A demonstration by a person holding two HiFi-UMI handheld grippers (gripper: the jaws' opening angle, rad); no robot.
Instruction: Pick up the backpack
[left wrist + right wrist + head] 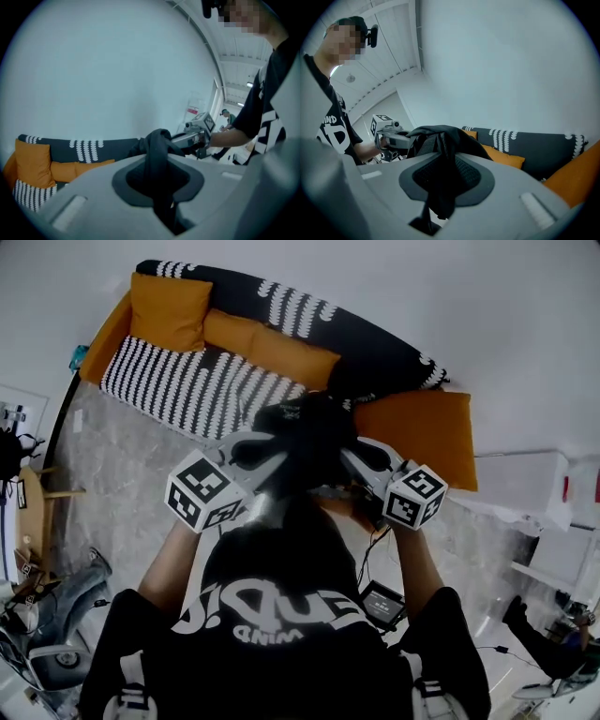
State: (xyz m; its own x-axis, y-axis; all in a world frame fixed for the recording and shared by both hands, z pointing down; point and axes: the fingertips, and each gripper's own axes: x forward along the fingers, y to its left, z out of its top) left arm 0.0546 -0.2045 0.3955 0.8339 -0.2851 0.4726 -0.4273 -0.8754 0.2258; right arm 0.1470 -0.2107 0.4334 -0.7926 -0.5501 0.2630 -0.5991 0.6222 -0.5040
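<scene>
The black backpack [309,437] hangs in the air in front of me, over the front edge of the sofa [202,385]. My left gripper [274,457] is shut on a black strap [157,147] that runs up between its jaws. My right gripper [354,461] is shut on a fold of black backpack fabric [440,140], which drapes down through its jaws. In the left gripper view the right gripper [197,133] shows beyond the strap. The right gripper view shows the left gripper [389,136] behind the bag. Most of the bag's body is hidden by the grippers.
The sofa is black-and-white striped with orange cushions [169,310], one large cushion [422,432] lying at its right end. A small device with a cable [382,604] lies on the floor by my feet. White boxes [525,484] stand right; a chair and someone's legs [56,606] are left.
</scene>
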